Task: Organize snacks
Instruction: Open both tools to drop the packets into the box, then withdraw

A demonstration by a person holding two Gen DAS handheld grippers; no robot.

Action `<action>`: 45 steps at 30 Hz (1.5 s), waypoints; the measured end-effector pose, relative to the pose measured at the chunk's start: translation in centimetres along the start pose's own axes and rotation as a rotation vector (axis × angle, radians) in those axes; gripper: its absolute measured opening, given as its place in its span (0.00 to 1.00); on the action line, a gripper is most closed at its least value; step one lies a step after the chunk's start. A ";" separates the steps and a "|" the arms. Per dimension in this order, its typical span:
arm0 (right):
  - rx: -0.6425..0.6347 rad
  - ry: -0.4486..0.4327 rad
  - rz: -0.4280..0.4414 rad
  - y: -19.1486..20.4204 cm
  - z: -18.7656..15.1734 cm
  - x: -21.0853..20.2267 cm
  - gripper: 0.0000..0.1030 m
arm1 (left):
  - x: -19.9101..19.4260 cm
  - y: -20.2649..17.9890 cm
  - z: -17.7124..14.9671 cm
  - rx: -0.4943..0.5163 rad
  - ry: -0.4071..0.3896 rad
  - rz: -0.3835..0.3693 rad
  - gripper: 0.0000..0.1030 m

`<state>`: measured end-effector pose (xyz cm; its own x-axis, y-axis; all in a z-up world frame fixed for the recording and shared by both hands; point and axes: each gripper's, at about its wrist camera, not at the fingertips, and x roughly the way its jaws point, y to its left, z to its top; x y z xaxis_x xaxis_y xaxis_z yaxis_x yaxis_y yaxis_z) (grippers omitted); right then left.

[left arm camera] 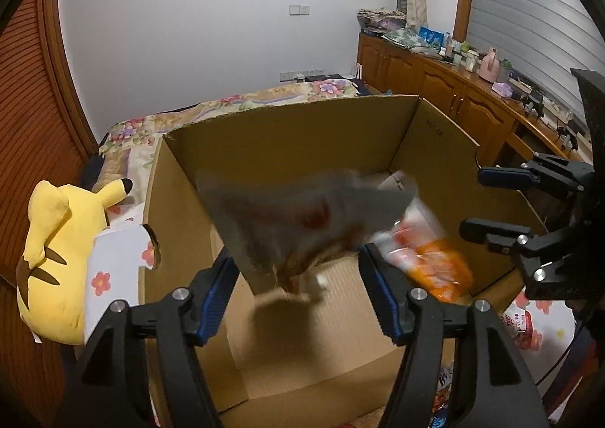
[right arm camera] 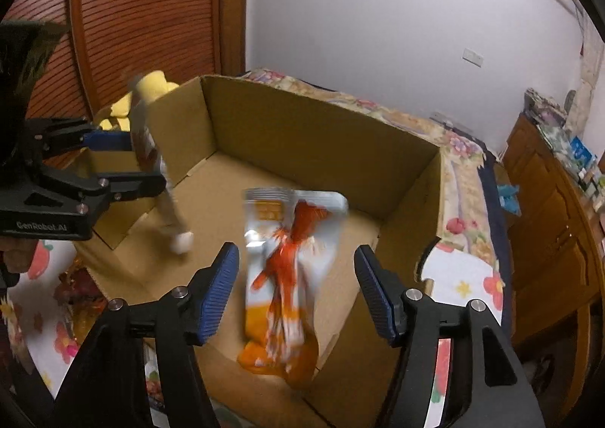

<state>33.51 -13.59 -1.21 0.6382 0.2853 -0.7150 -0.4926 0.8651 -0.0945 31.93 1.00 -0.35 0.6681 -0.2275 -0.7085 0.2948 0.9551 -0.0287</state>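
left gripper (left arm camera: 298, 291): fingers spread wide, released, gripping nothing, positioned over the near rim of the cardboard box (left arm camera: 287, 133). a grey snack bag (left arm camera: 295, 216), motion-blurred, is between and just beyond the fingers, inside the box opening, touching neither pad; whether it rests on the box floor cannot be told.

right gripper (right arm camera: 297, 291): fingers likewise spread and released. an orange-and-white snack bag (right arm camera: 287, 276), blurred, is between them over the box interior, clear of both pads. in the left wrist view this bag (left arm camera: 427, 254) sits at 3 o'clock of the grey bag, and the right gripper (left arm camera: 472, 201) enters from the 3 o'clock edge.

further snack packets (left arm camera: 523, 326) lie on the floral bed (left arm camera: 124, 269) outside the box, at 4 o'clock.

a yellow plush toy (left arm camera: 53, 257) lies on the bed at 9 o'clock, beside the box's left wall.

beyond the box: the bed continues to a white wall; a wooden cabinet (left arm camera: 435, 83) stands at 2 o'clock, its top carrying small items.
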 end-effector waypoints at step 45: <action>0.131 0.109 0.002 -1.0 -17.6 -2.3 0.66 | -7.7 -2.9 -16.0 -0.007 -0.038 -0.056 0.71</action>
<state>22.14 -22.33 -11.69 0.5655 0.2469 -0.7869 -0.4078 0.9130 -0.0066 15.00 2.98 -6.08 0.6765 -0.2871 -0.6782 0.3273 0.9421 -0.0724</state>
